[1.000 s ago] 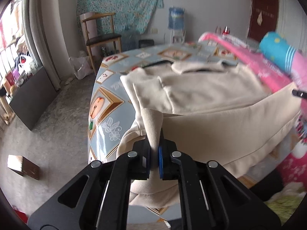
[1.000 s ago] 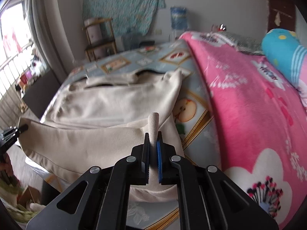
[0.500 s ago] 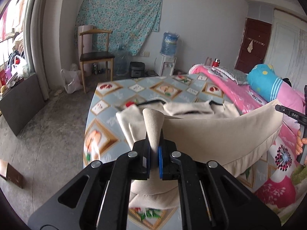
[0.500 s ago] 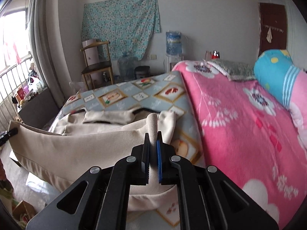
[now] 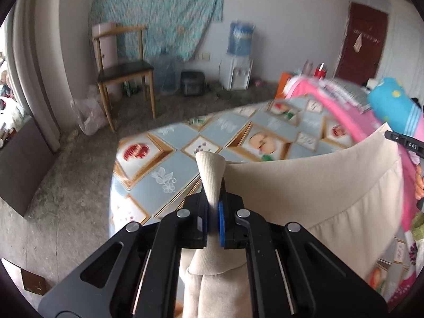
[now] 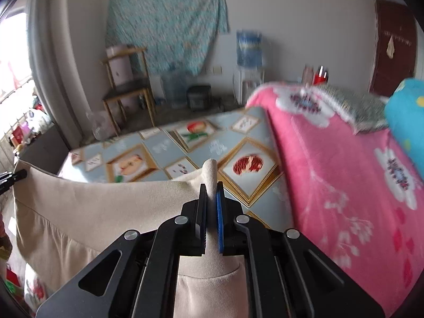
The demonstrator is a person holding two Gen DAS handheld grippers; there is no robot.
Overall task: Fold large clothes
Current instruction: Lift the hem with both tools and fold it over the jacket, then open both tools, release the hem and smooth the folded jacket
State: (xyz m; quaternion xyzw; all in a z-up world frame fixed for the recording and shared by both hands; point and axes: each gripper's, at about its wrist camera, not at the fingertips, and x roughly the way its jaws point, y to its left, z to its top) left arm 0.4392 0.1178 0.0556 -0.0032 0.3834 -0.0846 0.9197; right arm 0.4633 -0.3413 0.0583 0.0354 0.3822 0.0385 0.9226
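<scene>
A large beige garment [image 5: 312, 193] hangs stretched between my two grippers above the bed. My left gripper [image 5: 212, 209] is shut on its ribbed hem at one corner, a tuft of cloth sticking up past the pads. My right gripper [image 6: 211, 206] is shut on the ribbed hem at the other corner of the beige garment [image 6: 100, 212]. The taut edge runs to the right in the left wrist view and to the left in the right wrist view. The rest of the garment hangs below that edge and hides the near part of the bed.
A bed sheet [image 5: 190, 145] with blue and gold fruit tiles covers the bed. A pink floral blanket [image 6: 352, 175] and a blue pillow [image 5: 394, 108] lie along its right side. Beyond stand a wooden chair [image 5: 124, 69], a water dispenser [image 5: 239, 61] and a dark red door [image 5: 363, 42].
Both grippers have lifted the beige garment off the bed and carried it forward over the sheet. It lay spread flat before; now it hangs between them and the far sheet is bare.
</scene>
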